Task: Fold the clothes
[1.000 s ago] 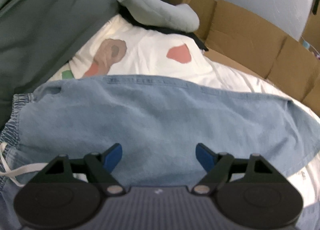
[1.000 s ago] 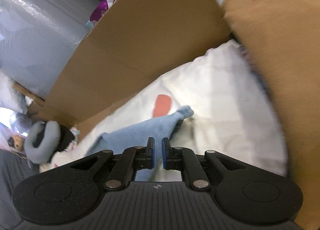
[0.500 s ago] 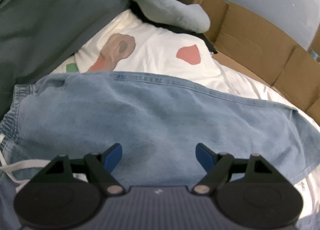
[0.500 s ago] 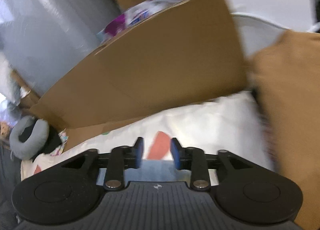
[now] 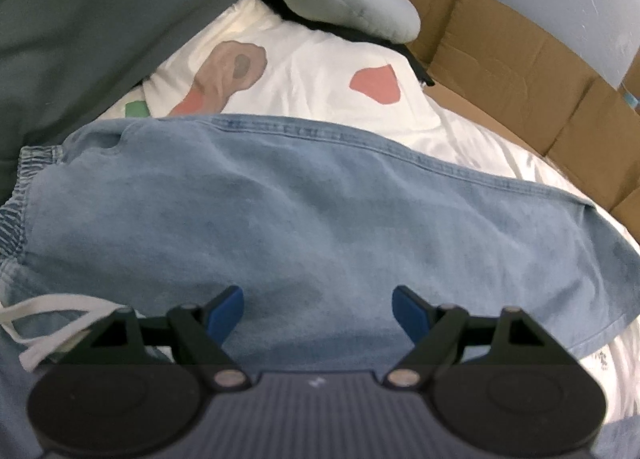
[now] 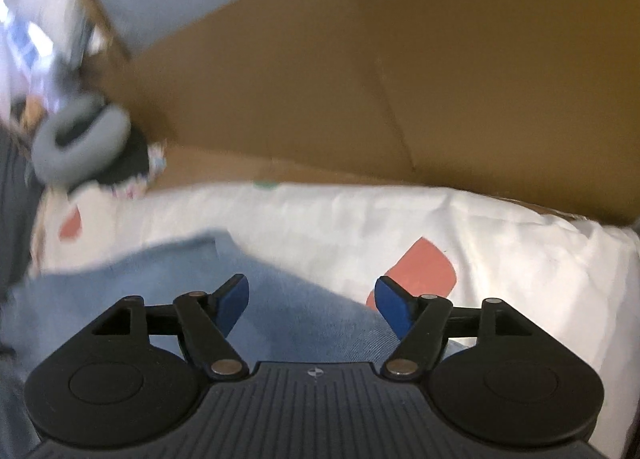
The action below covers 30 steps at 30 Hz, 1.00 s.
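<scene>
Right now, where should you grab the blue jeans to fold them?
Probably the leg-end hem of the denim trousers, at the right of the left wrist view. That end lies flat and loose on the white sheet, with bare sheet beyond it, so a tool can slide in from the right, pinch the edge and carry it toward the elastic waistband. Both tools are open now.

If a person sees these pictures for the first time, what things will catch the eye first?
First, the light blue denim garment spread across the white printed sheet, right under the open left gripper. Next, the brown cardboard wall standing behind the bed, beyond the right gripper, whose jaws have just been opening, pressing on nothing.
</scene>
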### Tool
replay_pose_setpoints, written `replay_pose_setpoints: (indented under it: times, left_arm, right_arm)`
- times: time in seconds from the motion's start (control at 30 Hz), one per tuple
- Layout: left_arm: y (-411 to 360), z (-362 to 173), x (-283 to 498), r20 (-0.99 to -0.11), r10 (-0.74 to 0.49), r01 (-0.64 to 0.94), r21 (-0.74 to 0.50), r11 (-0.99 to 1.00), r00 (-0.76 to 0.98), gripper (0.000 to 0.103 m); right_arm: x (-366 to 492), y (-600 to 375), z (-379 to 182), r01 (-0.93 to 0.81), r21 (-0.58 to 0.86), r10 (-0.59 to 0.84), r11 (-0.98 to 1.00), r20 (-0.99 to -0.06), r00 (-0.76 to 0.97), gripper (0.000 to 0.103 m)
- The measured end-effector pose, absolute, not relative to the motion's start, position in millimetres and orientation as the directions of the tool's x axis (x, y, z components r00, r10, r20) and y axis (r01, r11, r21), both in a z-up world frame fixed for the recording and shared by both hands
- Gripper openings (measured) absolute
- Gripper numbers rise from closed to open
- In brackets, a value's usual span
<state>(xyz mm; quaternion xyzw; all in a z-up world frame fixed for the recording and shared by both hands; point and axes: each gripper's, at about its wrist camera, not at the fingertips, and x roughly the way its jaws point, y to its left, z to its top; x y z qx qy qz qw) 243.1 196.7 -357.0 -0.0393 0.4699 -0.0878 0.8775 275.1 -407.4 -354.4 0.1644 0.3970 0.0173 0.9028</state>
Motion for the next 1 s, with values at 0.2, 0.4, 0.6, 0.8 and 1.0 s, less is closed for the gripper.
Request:
replay_pose_setpoints:
  times: [0.2, 0.4, 0.6, 0.8, 1.0]
  left_arm:
    - [196.5, -357.7, 243.1, -0.819, -0.210, 0.125, -0.170, 0.978, 0.533, 0.084]
    - [196.9, -358.0, 241.0, -0.821, -0.213, 0.123, -0.174, 0.977, 0.530, 0.084]
    - [198.5, -355.8, 241.2, -0.813, -0.216, 0.111, -0.186, 0.976, 0.540, 0.084]
    - [198.9, -355.4, 240.2, -0.810, -0.221, 0.106, -0.195, 0.975, 0.544, 0.084]
    - [202.3, -357.2, 238.9, -0.815, -0.218, 0.103, -0.194, 0.976, 0.537, 0.084]
  right_arm:
    - [287.5, -391.9, -365.2, 0.017, 0.226, 0.163, 0.974, -0.750, 0.641, 0.074]
    - [296.0, -380.2, -375.2, -0.035, 0.189, 0.175, 0.981, -0.802, 0.572, 0.038]
    - [287.3, -369.4, -362.4, -0.056, 0.167, 0.169, 0.984, -0.801, 0.574, 0.007]
    - [268.0, -343.4, -335.0, -0.102, 0.163, 0.191, 0.981, -0.782, 0.594, 0.005]
    - [247.0, -316.5, -319.7, -0.137, 0.185, 0.230, 0.973, -0.766, 0.600, 0.005]
